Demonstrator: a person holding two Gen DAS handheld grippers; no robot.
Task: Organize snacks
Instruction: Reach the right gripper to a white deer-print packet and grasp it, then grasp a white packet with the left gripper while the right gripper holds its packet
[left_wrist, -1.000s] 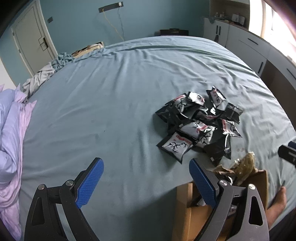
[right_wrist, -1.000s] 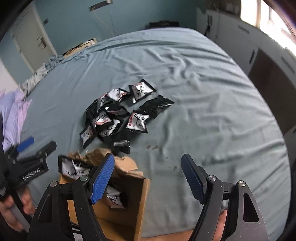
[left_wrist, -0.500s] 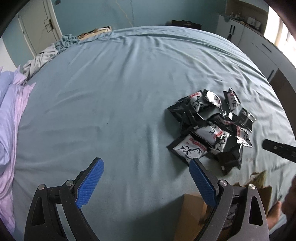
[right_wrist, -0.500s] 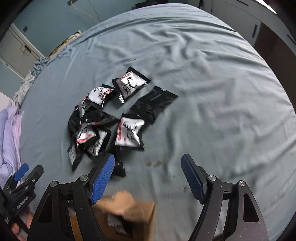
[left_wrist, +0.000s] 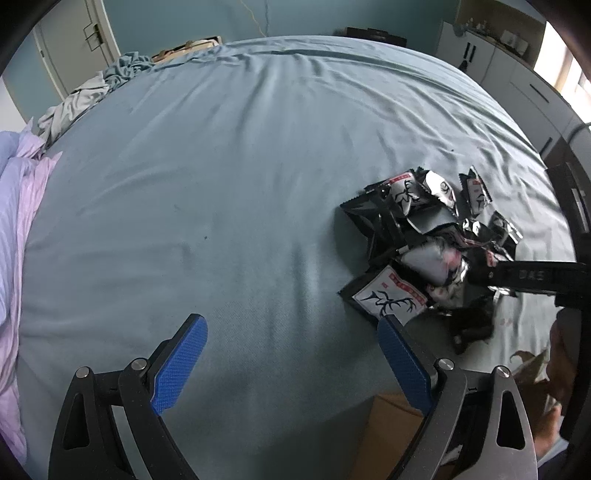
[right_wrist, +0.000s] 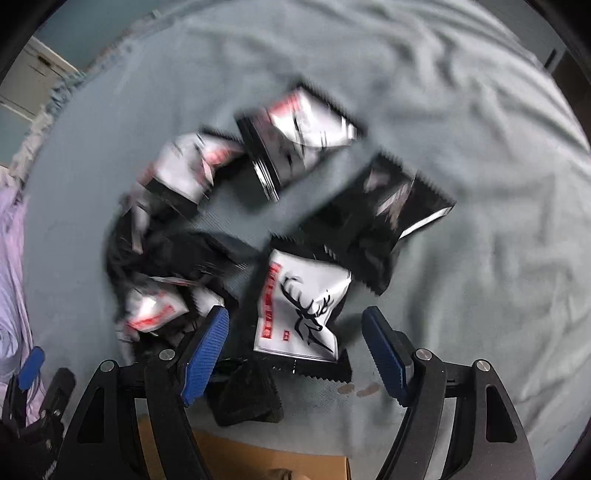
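A: How far along is the sorting?

B: Early, I'd judge. Most snack packets lie in a loose heap on the bed, some overlapping, some face down. The cardboard box sits at the near edge of the bed, just beside the heap.

A: Anything in the box?

B: I can't tell. Only a strip of its rim shows in the right view and a corner in the left one, and the inside is hidden.

A: What are the hands doing?

B: The right gripper points steeply down over the near end of the heap. Its fingers stand apart, released, with the white deer-print packet lying between and just ahead of them, and neither pad touches it. The picture is blurred, so take the exact gap with some caution.

A: And the left?

B: The left gripper hangs over bare sheet to the left of the heap, fingers wide and holding nothing. Another deer packet lies just beyond its right finger.

A: So what's left?

B: Nearly everything on show. By my reading the next packet to go is the white one under the right gripper, then the heap piece by piece.
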